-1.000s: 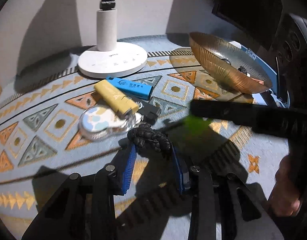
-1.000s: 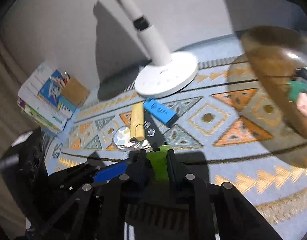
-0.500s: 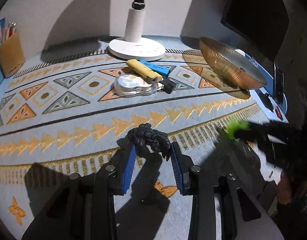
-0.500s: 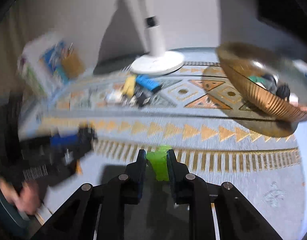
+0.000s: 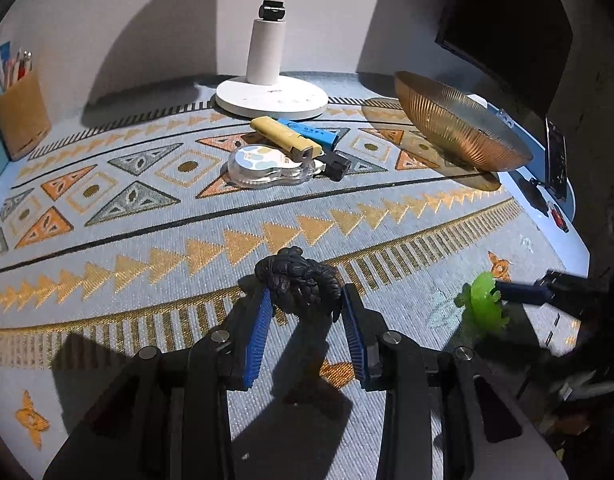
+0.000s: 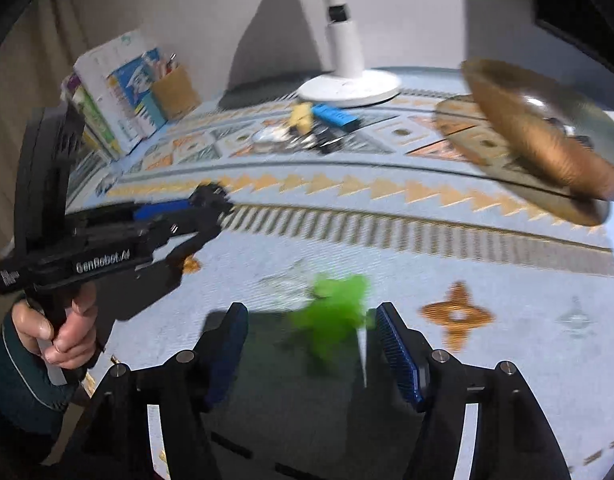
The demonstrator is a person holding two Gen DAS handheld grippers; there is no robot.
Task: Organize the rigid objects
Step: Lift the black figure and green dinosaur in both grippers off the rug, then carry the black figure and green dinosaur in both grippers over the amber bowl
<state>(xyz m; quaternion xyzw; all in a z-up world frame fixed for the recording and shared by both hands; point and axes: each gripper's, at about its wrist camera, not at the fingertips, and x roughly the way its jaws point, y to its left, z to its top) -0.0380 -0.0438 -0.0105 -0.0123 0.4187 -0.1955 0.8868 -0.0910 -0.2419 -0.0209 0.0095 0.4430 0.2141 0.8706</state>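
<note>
With the right gripper (image 6: 307,344) jaws just spread, the translucent green plastic figure (image 6: 335,316) lies loose near the patterned cloth's (image 5: 107,240) front edge and could roll off, while the left gripper (image 5: 305,312), clamped on the knobbly black figure (image 5: 299,280), could slip.

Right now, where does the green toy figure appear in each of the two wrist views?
Left wrist view: the green toy figure stands on the mat at the lower right, beside the tip of the right hand-held gripper.
Right wrist view: it is low in the centre, blurred, between that gripper's separated pads, nearer the right one.
Shared landmark: the white lamp base at the back.
</note>
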